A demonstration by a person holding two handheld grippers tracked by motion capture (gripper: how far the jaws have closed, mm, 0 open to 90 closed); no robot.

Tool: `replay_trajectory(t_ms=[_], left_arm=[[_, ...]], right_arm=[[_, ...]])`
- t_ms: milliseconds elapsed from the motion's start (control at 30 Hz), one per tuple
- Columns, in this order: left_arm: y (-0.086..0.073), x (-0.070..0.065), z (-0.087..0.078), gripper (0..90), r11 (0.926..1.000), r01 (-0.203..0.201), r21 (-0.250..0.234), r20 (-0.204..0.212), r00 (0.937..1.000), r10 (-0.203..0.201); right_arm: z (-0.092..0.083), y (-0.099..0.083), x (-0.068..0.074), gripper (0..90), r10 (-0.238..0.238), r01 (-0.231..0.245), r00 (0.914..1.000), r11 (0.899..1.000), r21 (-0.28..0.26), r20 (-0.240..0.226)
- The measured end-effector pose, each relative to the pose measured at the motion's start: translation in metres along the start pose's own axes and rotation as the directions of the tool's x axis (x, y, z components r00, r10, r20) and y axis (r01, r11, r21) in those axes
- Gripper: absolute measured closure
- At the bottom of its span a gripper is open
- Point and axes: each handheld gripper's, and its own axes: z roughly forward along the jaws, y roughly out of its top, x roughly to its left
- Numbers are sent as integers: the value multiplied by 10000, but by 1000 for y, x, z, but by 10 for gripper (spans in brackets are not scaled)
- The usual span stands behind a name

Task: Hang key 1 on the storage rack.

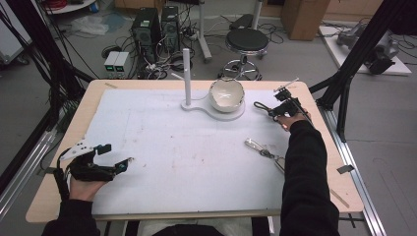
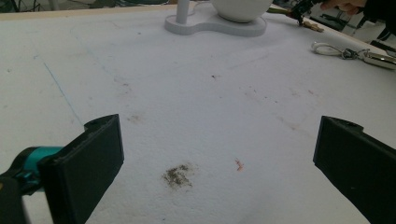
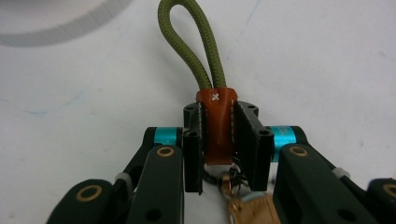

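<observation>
The left gripper (image 1: 115, 167) rests at the lower left of the high view, hand low on the mat (image 1: 196, 162), jaws spread wide and holding nothing; in its own view the 2 black pads stand at the lower left and lower right corners with bare mat between them. It takes no part in the grip, so it cannot steady anything if the load shifts. At top centre of the high view a bowl (image 1: 226, 94) sits on a white stand (image 1: 216, 112) with a post (image 1: 187, 73). A second keyring (image 1: 264, 151) lies on the mat right of centre, just beside the right sleeve; a careless sweep of that forearm could drag it. The right gripper (image 1: 275, 112) is at the upper right of the high view, arm stretched forward, hand near the table's far right edge. Its jaws are clamped on the keyring (image 3: 217, 128): in the right gripper view the brown leather tab sits upright between the 2 pads at centre frame, the olive cord loop rising to the top, the metal ring and tan fob hanging below. Risk: the pads hold only the narrow tab, so the hanging fob may swing and twist the tab out. The loop may also snag the bowl or post if carried close.
</observation>
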Motion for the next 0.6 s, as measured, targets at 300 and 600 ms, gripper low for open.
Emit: replay_trajectory(t_ms=[300, 600], left_arm=[[0, -1, 0, 22, 10000, 28, -61, 6, 10000, -28], [1, 0, 0, 21, 9998, 92, -178, -3, 10000, -92]], right_arm=[[-34, 3, 1, 739, 394, -475, 9970, 9910, -1255, -664], [-63, 5, 13, 737, 329, -526, 9951, 9748, -2170, -934]])
